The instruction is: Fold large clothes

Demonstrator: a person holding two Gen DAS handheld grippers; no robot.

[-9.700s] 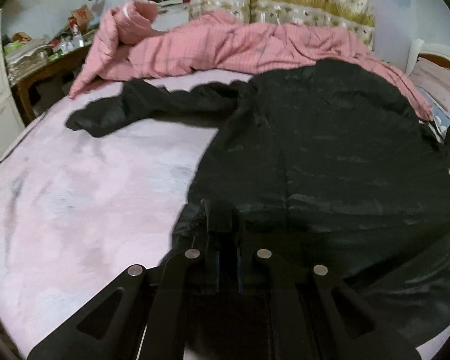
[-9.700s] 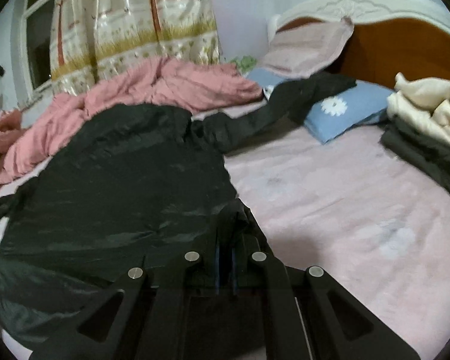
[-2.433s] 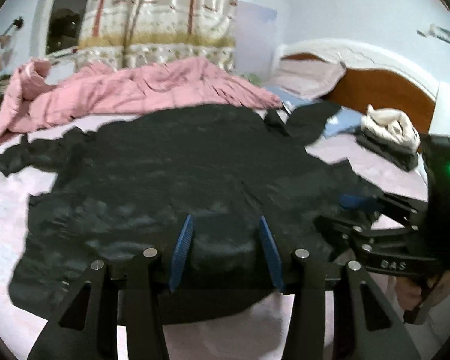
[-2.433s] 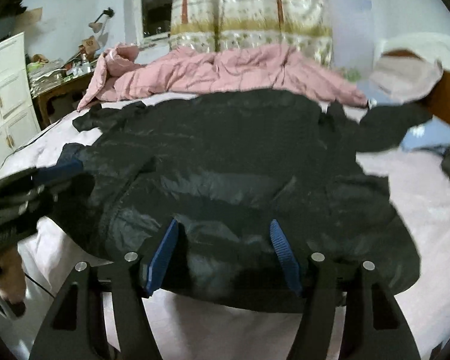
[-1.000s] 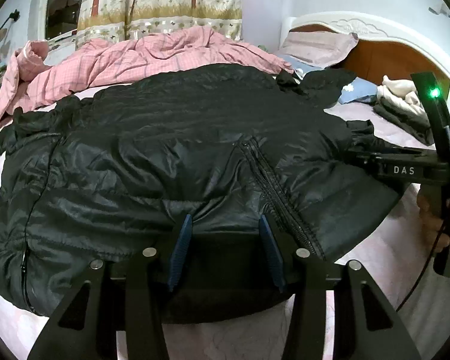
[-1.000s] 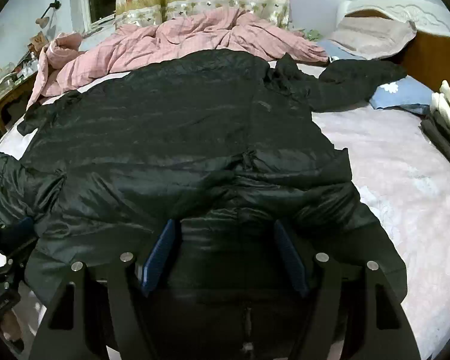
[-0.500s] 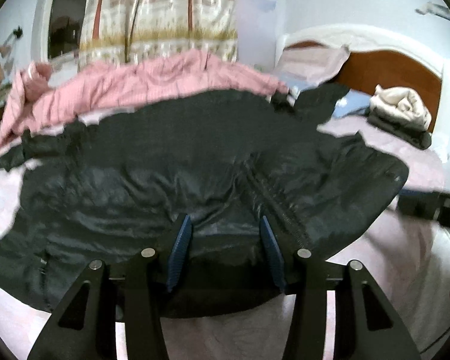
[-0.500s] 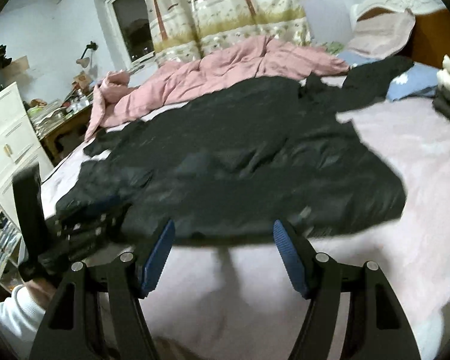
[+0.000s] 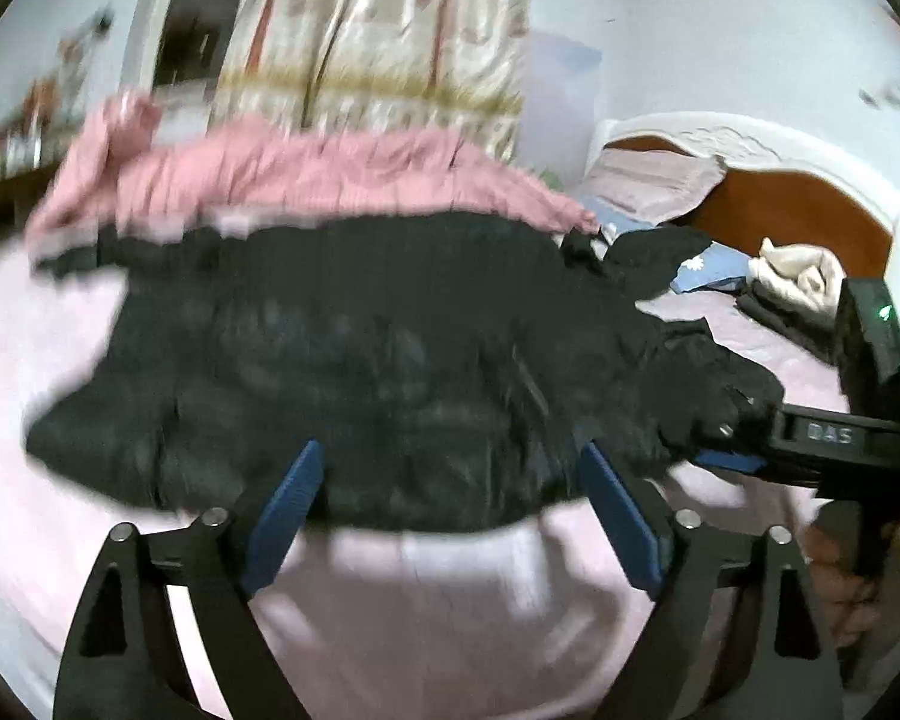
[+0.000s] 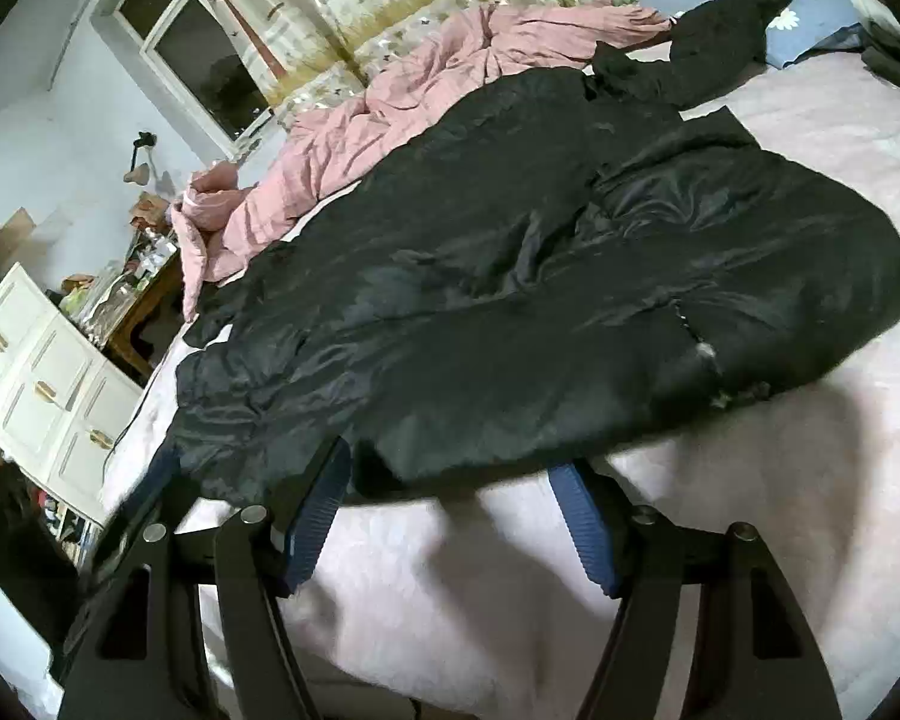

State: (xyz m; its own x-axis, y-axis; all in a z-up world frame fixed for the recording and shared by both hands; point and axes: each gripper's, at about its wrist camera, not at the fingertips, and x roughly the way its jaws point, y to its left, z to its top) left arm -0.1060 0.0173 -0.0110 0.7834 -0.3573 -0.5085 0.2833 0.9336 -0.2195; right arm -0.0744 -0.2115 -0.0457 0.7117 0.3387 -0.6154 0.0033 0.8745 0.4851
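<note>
- The black puffer jacket (image 10: 510, 276) lies spread across the pink bed (image 10: 780, 510), hem along the near edge, collar end towards the far side by the rumpled pink quilt (image 10: 426, 90). 1 sleeve trails to the far right corner over the blue pillow (image 10: 810, 30), the other to the far left.
- Left gripper (image 9: 450, 504): jaws have just been opening and now stand wide, nothing between the pads, hem edge just past the tips.
- Right gripper (image 10: 450, 516): jaws spread fairly wide too, empty, parked at the hem's near edge (in the left view its tips sit right at the jacket's near right corner, can't tell if they touch).
- Handling guess: shiny quilted shell, so probably light, soft and slippery. It'll likely puff back up and slide on itself, so folds may not stay put without a pat down.
- Where I'd grab: the 2 hem corners, or a sleeve cuff, biting through the full padded thickness and not just the outer skin (thin shell alone would slip out).
- The zipper (image 10: 699, 348) near the right hem is the only stiff bit, so I'd stay off it.
</note>
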